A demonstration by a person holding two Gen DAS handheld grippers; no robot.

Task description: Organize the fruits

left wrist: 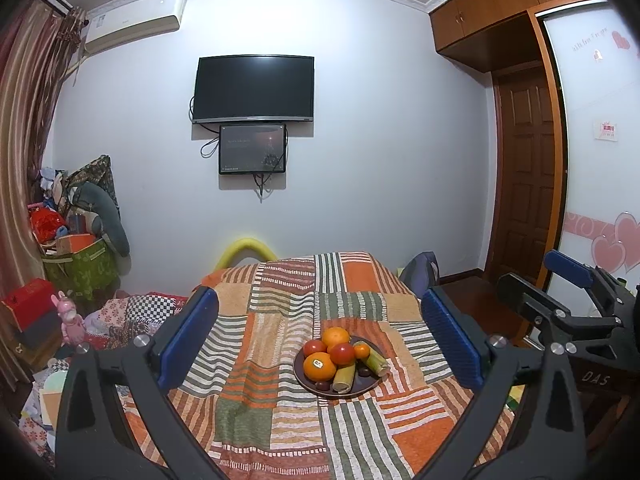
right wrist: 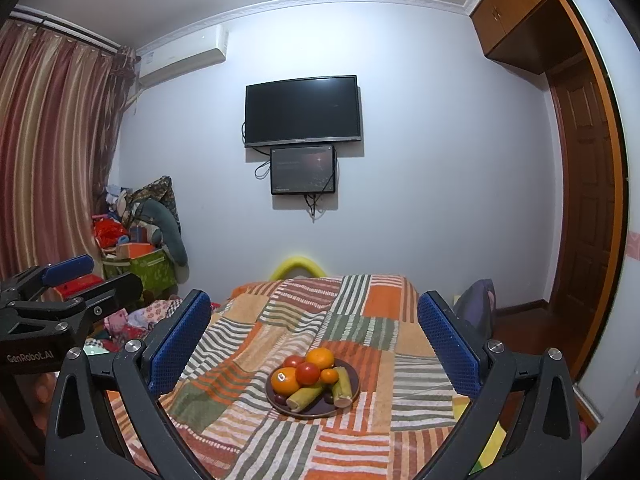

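Note:
A dark round plate (left wrist: 362, 390) (right wrist: 280, 404) sits on the striped patchwork cloth. It holds two oranges, one with a sticker (left wrist: 319, 366) (right wrist: 285, 380), two red tomatoes (left wrist: 342, 353) (right wrist: 307, 373), a small orange fruit (left wrist: 361, 351) (right wrist: 329, 375) and two green-yellow stalk pieces (left wrist: 345, 377) (right wrist: 343, 387), with dark small fruits underneath. My left gripper (left wrist: 320, 336) is open and empty, held above and short of the plate. My right gripper (right wrist: 314, 340) is open and empty too, held likewise. Each gripper shows at the edge of the other's view.
The cloth-covered table (left wrist: 280, 320) (right wrist: 360, 320) reaches toward a white wall with a TV (left wrist: 253, 88). Clutter, bags and toys (left wrist: 76, 248) lie at the left by a curtain. A wooden door (left wrist: 524, 176) and wardrobe stand at the right.

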